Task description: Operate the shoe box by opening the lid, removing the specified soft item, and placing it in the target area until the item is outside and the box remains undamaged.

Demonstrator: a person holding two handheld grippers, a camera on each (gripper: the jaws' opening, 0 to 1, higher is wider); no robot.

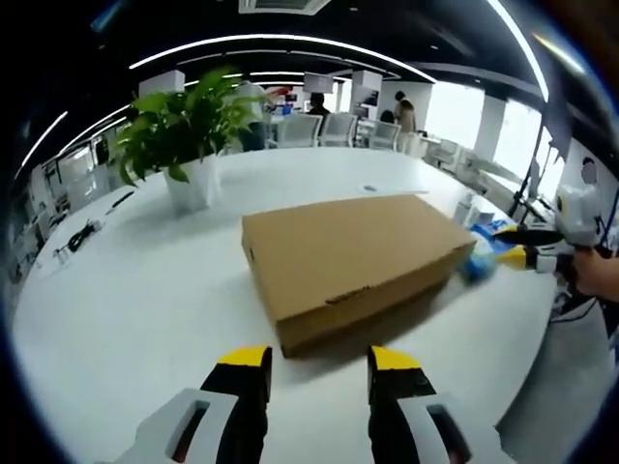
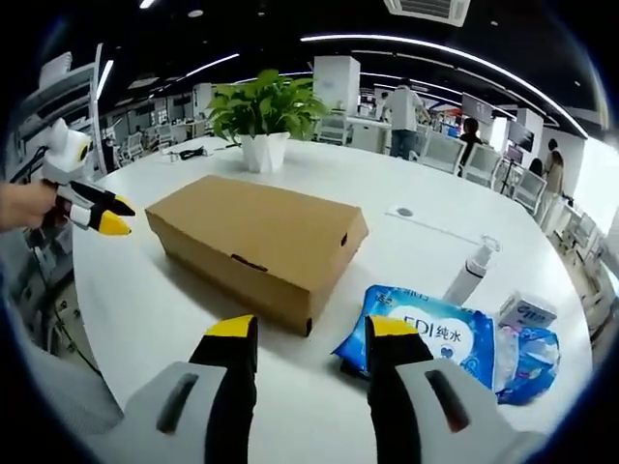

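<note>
A closed brown cardboard shoe box (image 1: pixel 353 261) (image 2: pixel 256 242) lies on the white table (image 1: pixel 135 300) (image 2: pixel 155 319). My left gripper (image 1: pixel 319 362) is open just short of the box's near end, with nothing between its yellow-tipped fingers. My right gripper (image 2: pixel 311 333) is open too, near the box's other end and beside a blue soft pack of wipes (image 2: pixel 426 338) (image 1: pixel 479 266). From the left gripper view the right gripper (image 1: pixel 517 246) is seen at the far right, held by a hand. In the right gripper view the left gripper (image 2: pixel 102 215) appears at the left edge.
A potted green plant (image 1: pixel 189 135) (image 2: pixel 263 121) stands past the box. A white bottle (image 2: pixel 469 271) and more blue and white packets (image 2: pixel 527 333) lie by the wipes. Cables (image 1: pixel 77 237) rest near the table's left rim. Chairs and people are at the back of the office.
</note>
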